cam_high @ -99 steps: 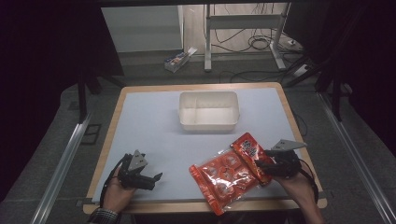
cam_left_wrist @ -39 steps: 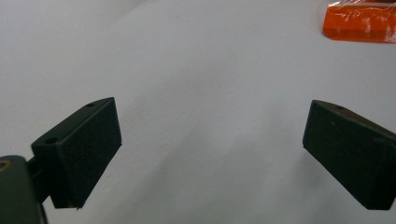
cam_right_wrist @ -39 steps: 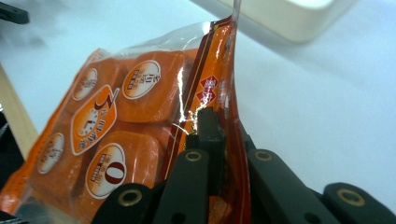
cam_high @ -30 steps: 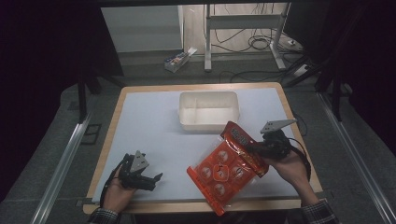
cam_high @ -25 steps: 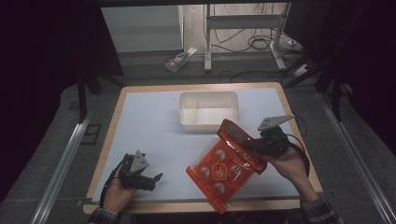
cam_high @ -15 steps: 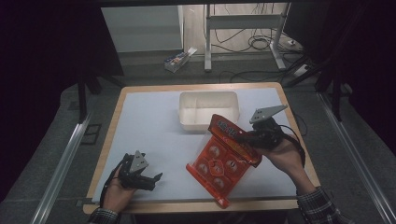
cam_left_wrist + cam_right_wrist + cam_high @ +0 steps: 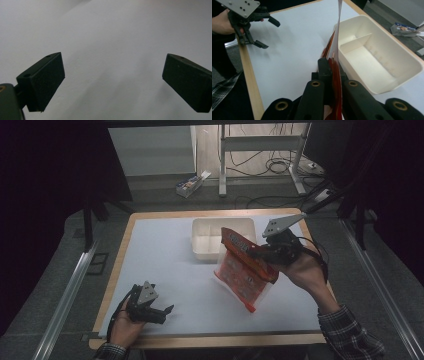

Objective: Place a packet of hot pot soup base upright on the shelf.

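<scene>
My right gripper is shut on a red snack bag and holds it lifted and tilted above the table, its top edge close to the white bin. In the right gripper view the red snack bag stands edge-on between the jaws of my right gripper, with the white bin just to its right; the bin has a divider and looks empty. My left gripper rests open near the table's front left. In the left gripper view my left gripper has nothing between its jaws, just white table.
The white-topped table has a wooden rim. In the right gripper view the other hand with its gripper sits at the far upper left. A small box, cables and a stand lie on the floor beyond the table.
My right gripper has lifted the snack bag off the table and carried it back and left toward the bin, tilting it more upright. The left gripper has stayed still.
</scene>
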`<state>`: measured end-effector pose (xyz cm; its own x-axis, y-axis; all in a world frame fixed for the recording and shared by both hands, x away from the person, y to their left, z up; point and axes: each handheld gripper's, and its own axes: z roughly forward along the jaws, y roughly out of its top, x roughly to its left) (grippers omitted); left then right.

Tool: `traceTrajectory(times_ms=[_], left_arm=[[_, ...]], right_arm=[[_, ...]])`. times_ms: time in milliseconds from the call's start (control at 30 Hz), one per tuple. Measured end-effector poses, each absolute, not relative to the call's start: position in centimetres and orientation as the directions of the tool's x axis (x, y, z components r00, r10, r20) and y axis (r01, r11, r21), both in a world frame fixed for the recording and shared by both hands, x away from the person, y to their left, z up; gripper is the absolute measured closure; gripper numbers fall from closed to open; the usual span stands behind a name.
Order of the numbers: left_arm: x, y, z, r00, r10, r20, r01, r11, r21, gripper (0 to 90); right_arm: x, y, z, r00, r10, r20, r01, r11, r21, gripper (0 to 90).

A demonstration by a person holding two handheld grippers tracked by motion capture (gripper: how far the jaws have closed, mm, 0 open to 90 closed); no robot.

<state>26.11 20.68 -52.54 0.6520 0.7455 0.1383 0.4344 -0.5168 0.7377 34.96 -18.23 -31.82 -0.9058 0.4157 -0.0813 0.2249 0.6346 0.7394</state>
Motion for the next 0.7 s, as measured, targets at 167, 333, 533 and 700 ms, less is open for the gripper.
traceTrajectory(times_ms=[167, 333, 533, 700], left_arm=[[26.1, 20.7, -52.6, 0.649, 0.749, 0.132, 0.437, -0.51, 0.741, 3.8], [26.2, 20.6, -52.7, 0.651, 0.748, 0.127, 0.443, -0.51, 0.737, 3.8], [26.2, 20.7, -52.6, 0.649, 0.751, 0.118, 0.447, -0.502, 0.741, 3.7], [26.2, 20.8, -52.6, 0.649, 0.752, 0.115, 0.447, -0.5, 0.741, 3.7]], right_arm=[[35.6, -18.7, -30.9, -0.896, 0.432, -0.103, 0.222, 0.637, 0.738, 88.8], [36.2, -19.4, -29.5, -0.884, 0.451, -0.123, 0.224, 0.64, 0.735, 88.8], [37.2, -19.7, -28.4, -0.88, 0.461, -0.116, 0.232, 0.63, 0.741, 88.8], [38.3, -19.4, -27.5, -0.874, 0.467, -0.133, 0.228, 0.637, 0.737, 88.8]])
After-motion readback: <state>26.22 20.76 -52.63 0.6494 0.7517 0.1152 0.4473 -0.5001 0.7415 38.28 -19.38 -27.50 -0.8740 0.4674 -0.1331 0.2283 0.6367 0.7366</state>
